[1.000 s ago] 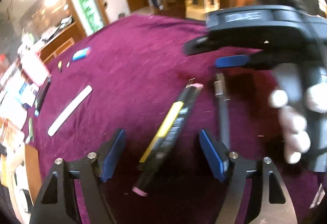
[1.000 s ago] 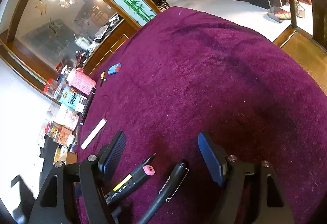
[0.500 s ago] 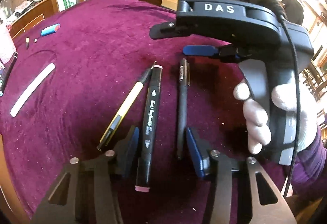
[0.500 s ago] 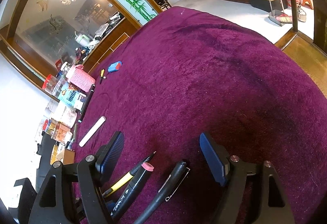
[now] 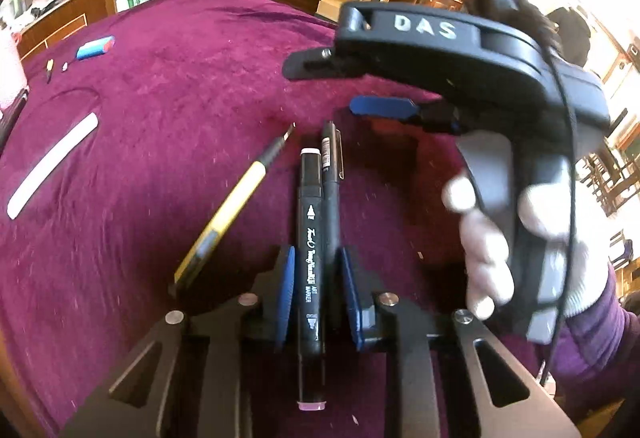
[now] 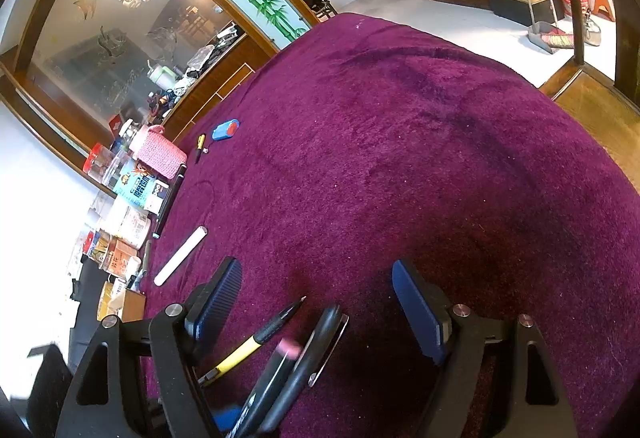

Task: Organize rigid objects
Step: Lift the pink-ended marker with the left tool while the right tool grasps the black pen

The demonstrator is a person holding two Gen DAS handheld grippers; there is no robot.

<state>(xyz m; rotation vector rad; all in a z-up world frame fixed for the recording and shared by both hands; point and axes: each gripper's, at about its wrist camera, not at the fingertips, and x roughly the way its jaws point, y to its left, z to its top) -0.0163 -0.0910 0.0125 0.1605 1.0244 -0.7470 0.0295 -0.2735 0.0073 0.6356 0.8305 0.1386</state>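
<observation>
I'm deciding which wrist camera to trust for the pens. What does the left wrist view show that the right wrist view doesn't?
Only the left wrist view shows the left gripper, its fingers having just been closing, now pressing the black marker and black pen together. It also shows the right gripper's body and the gloved hand holding it.

Only the right wrist view shows the right gripper open above the pens, plus the pink pouch and cluttered jars at the cloth's edge.

Both show the yellow pen, white stick, blue case and purple cloth.
</observation>
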